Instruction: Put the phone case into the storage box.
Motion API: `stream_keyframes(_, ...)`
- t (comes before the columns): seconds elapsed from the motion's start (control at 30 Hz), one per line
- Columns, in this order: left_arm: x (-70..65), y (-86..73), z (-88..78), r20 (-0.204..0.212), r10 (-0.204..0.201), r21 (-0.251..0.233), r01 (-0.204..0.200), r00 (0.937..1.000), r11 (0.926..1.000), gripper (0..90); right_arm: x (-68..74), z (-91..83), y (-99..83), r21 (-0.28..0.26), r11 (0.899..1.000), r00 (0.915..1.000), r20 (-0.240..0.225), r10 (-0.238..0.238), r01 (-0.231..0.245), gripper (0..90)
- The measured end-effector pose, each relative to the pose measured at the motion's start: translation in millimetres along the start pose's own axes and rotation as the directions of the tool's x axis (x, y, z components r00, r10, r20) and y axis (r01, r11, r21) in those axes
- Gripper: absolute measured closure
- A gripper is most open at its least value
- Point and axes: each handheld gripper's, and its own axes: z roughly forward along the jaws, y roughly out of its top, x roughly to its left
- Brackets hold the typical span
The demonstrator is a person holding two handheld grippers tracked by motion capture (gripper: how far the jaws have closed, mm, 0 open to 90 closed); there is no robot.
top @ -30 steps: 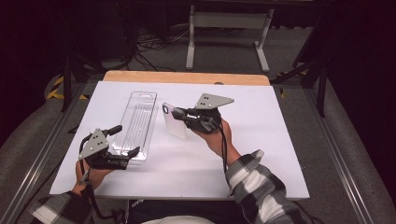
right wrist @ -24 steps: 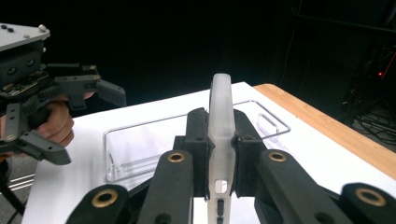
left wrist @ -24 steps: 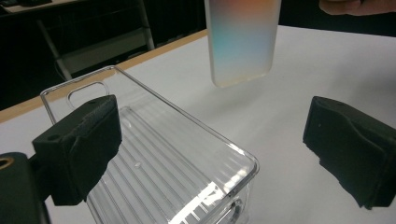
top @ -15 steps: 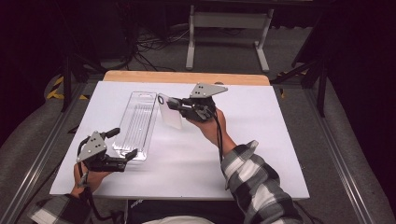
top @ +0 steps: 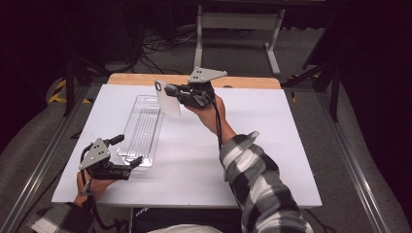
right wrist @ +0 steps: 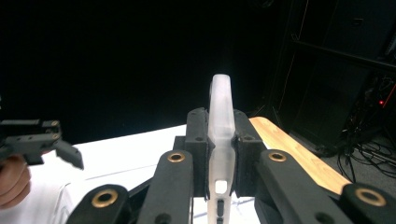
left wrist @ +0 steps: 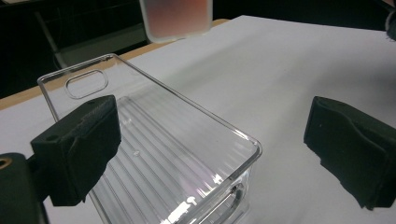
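A: Quick pass. What's the right gripper (top: 171, 90) doing?

B: Held up over the far middle of the white table (top: 272, 145). Its 2 jaws are clamped flat against a frosted phone case (top: 167, 100), 1 jaw per face. In the right gripper view the case (right wrist: 220, 135) stands edge-on between the pads, sticking out past the jaw tips.

A: Case touching anything else?

B: No, it hangs in the air, just right of the far end of the clear plastic tray (top: 142, 130). From the left gripper view its lower edge (left wrist: 176, 18) shows at the top, above and beyond the tray.

A: Tray position?

B: Lying flat on the left half of the table, long side running near to far, ribbed floor, slot handle at the far end (left wrist: 87, 84). Nothing inside it that I can see.

A: Left gripper (top: 131, 164)?

B: Low at the near left, in the person's left hand (top: 92, 184). Jaws spread wide, gripping nothing. The near end of the tray sits between them; the left pad (left wrist: 79, 144) overlaps the tray's side, contact unclear. The right pad (left wrist: 350, 144) is well apart from it, over bare table.

A: Sleeves?

B: Plaid, both arms (top: 257, 184).
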Motion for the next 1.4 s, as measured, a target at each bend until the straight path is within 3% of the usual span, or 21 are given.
stream_keyframes(0.27,0.5,-5.1,-1.7,-0.001,-0.007,0.015,0.007,1.0,0.9999,4.5,-9.2,27.4,7.4,-0.004,1.0,0.9999,-0.01,0.009,-0.009,80.7)
stream_keyframes(0.73,1.3,-10.2,-7.4,-0.011,-0.018,0.015,0.018,0.9998,0.9997,4.1,-20.2,60.9,11.9,-0.011,1.0,0.9995,-0.019,0.026,-0.026,80.7)
stream_keyframes(1.0,3.1,-9.8,-5.6,-0.02,-0.018,0.015,0.019,0.9996,0.9997,4.1,-28.3,90.1,5.4,0.006,0.999,0.9983,-0.04,0.043,-0.042,80.7)
stream_keyframes(1.4,4.4,-11.3,-7.6,0.001,-0.031,0.009,0.031,0.9995,0.9995,4.3,-36.0,113.5,-18.7,0.02,0.996,0.9964,-0.01,0.084,-0.084,80.6)
